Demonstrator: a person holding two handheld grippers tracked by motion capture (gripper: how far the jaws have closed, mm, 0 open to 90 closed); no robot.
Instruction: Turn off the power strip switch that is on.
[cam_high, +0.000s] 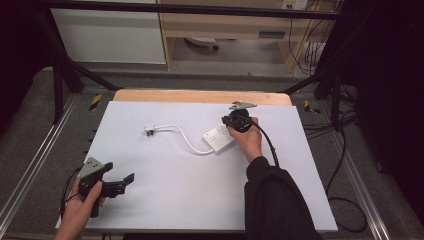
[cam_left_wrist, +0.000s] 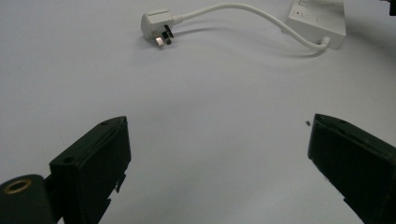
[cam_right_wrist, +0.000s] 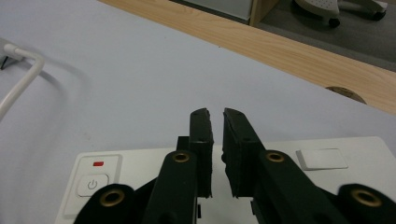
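A white power strip (cam_high: 218, 136) lies right of the middle of the white table cover. Its white cable (cam_high: 185, 137) curves left to a white plug (cam_high: 150, 130) lying on its side. My right gripper (cam_high: 235, 121) hangs over the strip's far end, jaws shut with only a thin slit and nothing held. In the right gripper view the jaw tips (cam_right_wrist: 215, 114) sit above the strip (cam_right_wrist: 327, 158), between its power button (cam_right_wrist: 92, 183) and a white rocker switch (cam_right_wrist: 321, 159). My left gripper (cam_high: 125, 182) rests open at the near left corner, facing the plug (cam_left_wrist: 156, 25) and the strip (cam_left_wrist: 317, 21).
A wooden table edge (cam_high: 200, 96) runs along the far side of the white cover (cam_high: 165, 190). Black frame bars (cam_high: 65, 65) and cables (cam_high: 345, 130) stand around the table. A tiny dark speck (cam_left_wrist: 307, 123) lies on the cover near my left gripper.
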